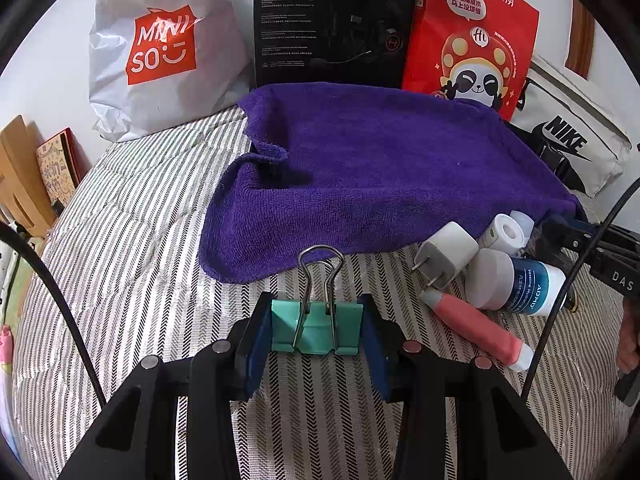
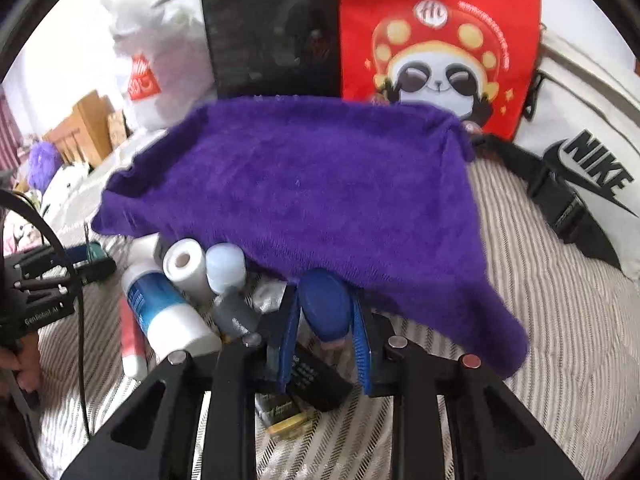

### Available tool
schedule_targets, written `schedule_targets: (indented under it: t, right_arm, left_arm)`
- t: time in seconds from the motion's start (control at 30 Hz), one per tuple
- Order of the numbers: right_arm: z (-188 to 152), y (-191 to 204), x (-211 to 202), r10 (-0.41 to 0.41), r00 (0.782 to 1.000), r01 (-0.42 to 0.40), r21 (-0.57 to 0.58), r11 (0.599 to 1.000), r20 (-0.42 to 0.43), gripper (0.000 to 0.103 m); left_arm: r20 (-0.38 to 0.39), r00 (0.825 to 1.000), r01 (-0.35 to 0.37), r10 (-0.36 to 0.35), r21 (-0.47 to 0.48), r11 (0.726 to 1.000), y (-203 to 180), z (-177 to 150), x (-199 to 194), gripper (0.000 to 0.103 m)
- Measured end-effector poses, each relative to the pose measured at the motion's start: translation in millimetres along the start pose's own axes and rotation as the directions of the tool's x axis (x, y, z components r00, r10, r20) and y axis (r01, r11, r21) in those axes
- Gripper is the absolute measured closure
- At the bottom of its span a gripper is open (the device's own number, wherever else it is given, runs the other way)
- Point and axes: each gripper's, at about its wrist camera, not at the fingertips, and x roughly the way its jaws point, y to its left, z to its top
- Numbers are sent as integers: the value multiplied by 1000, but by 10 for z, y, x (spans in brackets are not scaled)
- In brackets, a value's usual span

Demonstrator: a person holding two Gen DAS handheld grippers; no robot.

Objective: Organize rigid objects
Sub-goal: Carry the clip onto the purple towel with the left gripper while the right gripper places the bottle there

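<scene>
Risk sits mostly at the blue object [image 2: 326, 308], which the right gripper [image 2: 325, 344] pinches between narrow jaws at the near edge of the purple towel [image 2: 304, 184]; it looks rounded and smooth, so it may squirt out, or the towel hem may drag along with it. The left gripper [image 1: 317, 330] clamps the teal binder clip [image 1: 317, 326] just in front of the towel; its wire handles may swing. Beside the towel, crowded bottles [image 2: 168, 308] could roll if bumped. The striped bedding [image 1: 140, 240] is soft and uneven. Behind the towel lean a red bag [image 1: 468, 36], a black box [image 1: 332, 20] and a white bag [image 1: 160, 48].
</scene>
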Motion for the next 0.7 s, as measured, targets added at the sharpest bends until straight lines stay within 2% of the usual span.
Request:
schedule_targets:
  t: [0.13,0.27,0.4,0.5,0.6,0.7]
  right_arm:
    - [-26,-34,15,19,999,-20,35,999,28,79]
    - [-28,9,19,11,999,-12,21,1000,34,79]
    - [-40,12,23,43,999,-44,25,999,34,78]
    - [-41,-63,28,74,997,-76,70,995,30,79]
    - [-61,-117,-25,56,998,-57,114,992,12,79]
    - [-108,-101,-104,-14,1000,13,96,995,7,79]
  left_arm:
    - [0,1000,0,0,0,1000,-2,-2,-1,63]
    - [1,1000,0,0,0,1000,-1,0,1,63]
    - [1,1000,0,0,1,1000,-1,-2,6,64]
    - [2,1000,2,-2,-1,1000,0,-3,8,64]
    - [3,1000,4,-4,-1,1000,-1,-5,8,64]
    - [6,1000,4,-4,0,1000,0,-4,6,64]
